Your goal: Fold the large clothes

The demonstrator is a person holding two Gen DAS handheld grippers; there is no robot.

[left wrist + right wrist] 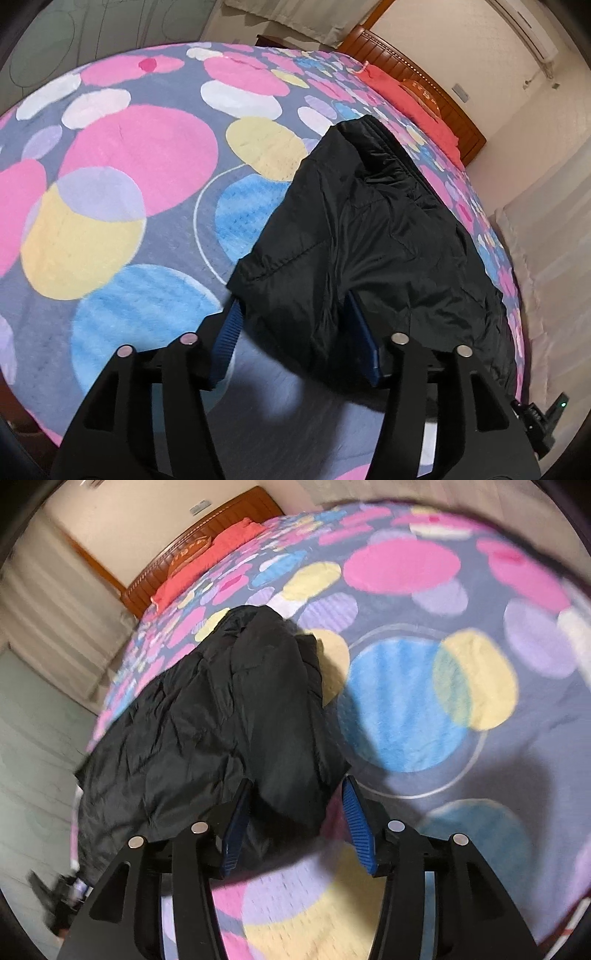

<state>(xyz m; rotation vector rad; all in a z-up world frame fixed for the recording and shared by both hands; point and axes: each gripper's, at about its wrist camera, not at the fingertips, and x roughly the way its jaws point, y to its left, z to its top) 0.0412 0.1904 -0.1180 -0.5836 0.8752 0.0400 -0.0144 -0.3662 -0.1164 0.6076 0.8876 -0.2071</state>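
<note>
Jacket (369,229) lies folded on blanket (140,155) covering the bed, near one side edge. Headboard (424,92) behind it, 1 pillow (421,107) against headboard. Both grippers at jacket's near end.

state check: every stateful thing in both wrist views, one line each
black jacket: folded into a narrow bundle, lying on the bed, near edge between both grippers' open fingers
left gripper: open, pads not pressing the fabric
right gripper: open, fabric edge between the pads, not gripped
blanket: spread flat over the bed
red pillow: lying at the headboard
</note>
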